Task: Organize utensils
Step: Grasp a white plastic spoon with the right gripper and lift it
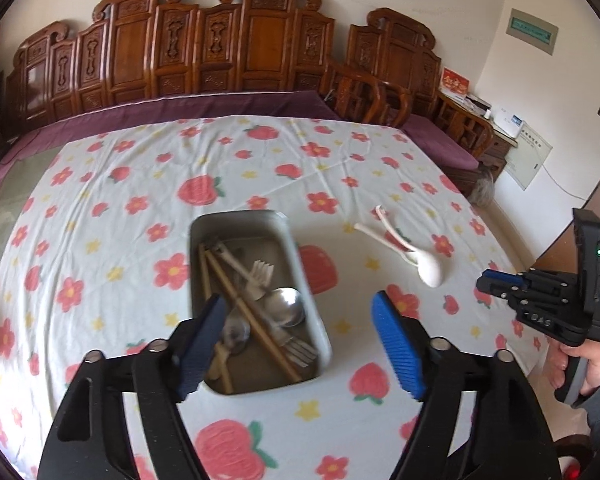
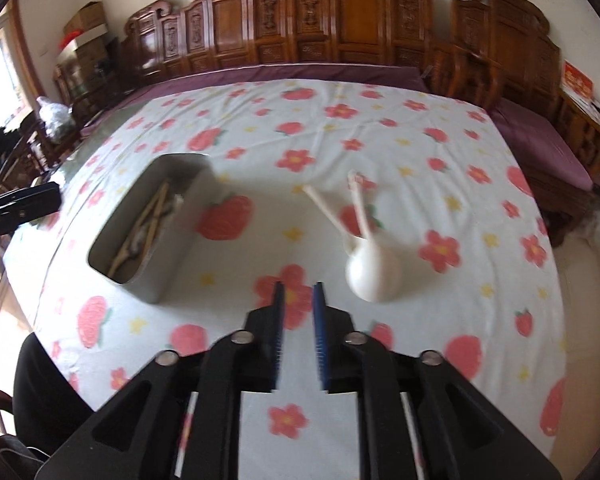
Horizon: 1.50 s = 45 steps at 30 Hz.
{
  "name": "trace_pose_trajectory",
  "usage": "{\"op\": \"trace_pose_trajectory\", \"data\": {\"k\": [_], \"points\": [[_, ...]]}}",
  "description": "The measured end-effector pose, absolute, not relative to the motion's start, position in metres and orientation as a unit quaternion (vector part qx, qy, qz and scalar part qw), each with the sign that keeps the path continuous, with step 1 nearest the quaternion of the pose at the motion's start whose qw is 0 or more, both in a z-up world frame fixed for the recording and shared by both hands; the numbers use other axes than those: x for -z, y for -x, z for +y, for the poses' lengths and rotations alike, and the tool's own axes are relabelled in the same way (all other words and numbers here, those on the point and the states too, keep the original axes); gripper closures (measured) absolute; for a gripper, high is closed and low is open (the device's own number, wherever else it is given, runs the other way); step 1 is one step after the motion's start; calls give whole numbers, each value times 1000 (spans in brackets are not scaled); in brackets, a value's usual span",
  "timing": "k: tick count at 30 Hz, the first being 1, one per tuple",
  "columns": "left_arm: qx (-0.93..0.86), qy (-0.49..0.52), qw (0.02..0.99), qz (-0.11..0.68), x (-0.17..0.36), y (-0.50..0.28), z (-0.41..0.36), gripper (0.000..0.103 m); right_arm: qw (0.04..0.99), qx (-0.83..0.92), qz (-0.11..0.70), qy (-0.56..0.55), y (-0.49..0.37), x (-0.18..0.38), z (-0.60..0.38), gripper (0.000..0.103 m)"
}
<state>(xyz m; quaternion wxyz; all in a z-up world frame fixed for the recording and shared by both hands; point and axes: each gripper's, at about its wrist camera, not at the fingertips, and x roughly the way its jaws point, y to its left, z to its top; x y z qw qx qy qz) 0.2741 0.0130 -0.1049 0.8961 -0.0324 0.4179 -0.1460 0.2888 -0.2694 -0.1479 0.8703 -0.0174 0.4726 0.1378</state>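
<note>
Spoons [image 2: 374,268] are lying crossed near the desk's [image 2: 420,160] right edge, outside the tray [image 1: 316,332] | left gripper [image 1: 300,340] is being held wide apart, empty, above the tray | right gripper [image 2: 299,308] is being held narrowly parted, empty, just beside the bowls | jaws should be widened and one handle pinched.

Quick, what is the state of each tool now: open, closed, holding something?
Left tool: open wide, empty, above the tray.
Right tool: narrow gap between its fingers, holding nothing.
</note>
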Motion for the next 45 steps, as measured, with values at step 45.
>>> {"op": "trace_pose_trajectory", "data": {"k": [45], "points": [[176, -48, 859, 479, 172, -302, -125, 15, 812, -129, 569, 22, -396, 229, -322, 99]]}}
